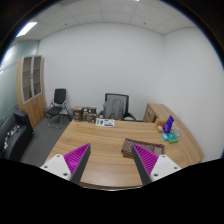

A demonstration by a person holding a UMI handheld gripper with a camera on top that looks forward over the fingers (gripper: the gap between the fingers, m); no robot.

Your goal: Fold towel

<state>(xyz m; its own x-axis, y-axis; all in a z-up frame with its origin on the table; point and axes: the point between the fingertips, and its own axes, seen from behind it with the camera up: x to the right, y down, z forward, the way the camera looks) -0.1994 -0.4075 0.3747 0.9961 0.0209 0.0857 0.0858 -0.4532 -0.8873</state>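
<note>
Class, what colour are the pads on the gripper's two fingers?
Purple-magenta, with a ridged surface; the pads show best in the gripper view, fingers apart above the wooden table.

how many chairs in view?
2. A dark-framed chair stands by the wall next to the cabinet; a black office chair sits behind the table's far edge. Others may be hidden.

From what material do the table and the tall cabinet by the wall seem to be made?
Table: probably wood or wood laminate, light brown with a smooth matt top. Cabinet: the same wood tone, seemingly with glass doors. Gripper: fingers open, above the table.
</note>
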